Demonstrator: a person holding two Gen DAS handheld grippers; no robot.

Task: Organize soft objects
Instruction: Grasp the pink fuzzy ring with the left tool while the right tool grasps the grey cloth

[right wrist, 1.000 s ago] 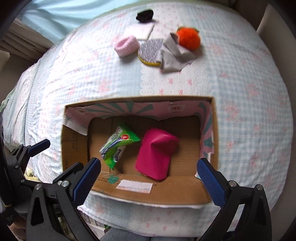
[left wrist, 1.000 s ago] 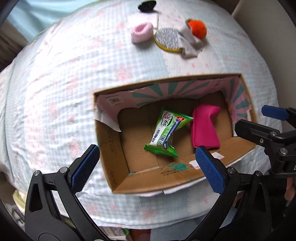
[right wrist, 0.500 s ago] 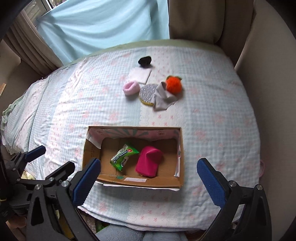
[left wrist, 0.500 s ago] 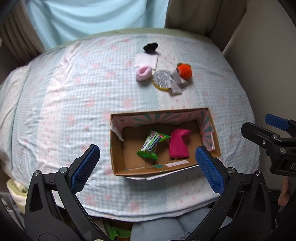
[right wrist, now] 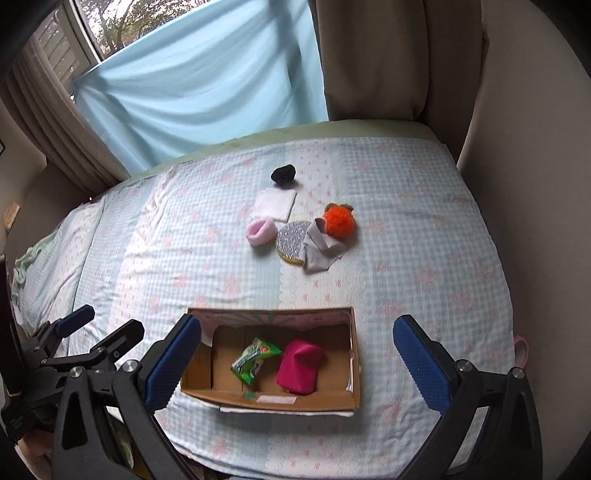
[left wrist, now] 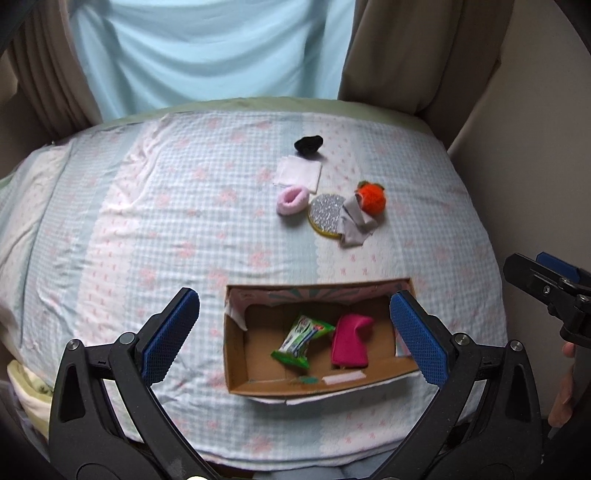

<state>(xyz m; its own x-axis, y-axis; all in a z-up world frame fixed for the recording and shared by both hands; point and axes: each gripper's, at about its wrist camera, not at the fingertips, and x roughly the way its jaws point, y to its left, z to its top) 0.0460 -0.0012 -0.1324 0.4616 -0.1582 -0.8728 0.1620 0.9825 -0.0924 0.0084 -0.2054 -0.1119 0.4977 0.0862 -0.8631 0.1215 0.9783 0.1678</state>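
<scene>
1. Bed (left wrist: 155,206) with blue-and-pink checked cover.
2. Pale blue curtain (right wrist: 207,92) hangs beyond bed's far edge.
3. Beige drapes (right wrist: 369,55) flank it at both far corners.
4. Window (right wrist: 103,26), trees outside, past far left corner.

Left tongs (left wrist: 293,334): black frame, silver screws, blue textured pads (left wrist: 417,338); possibly bare skin at edge.

left gripper (left wrist: 293,334) jaws spread wide, right gripper (right wrist: 297,360) likewise

Magenta pouch (left wrist: 349,341), green packet (left wrist: 301,341), orange pompom (left wrist: 371,198).
</scene>
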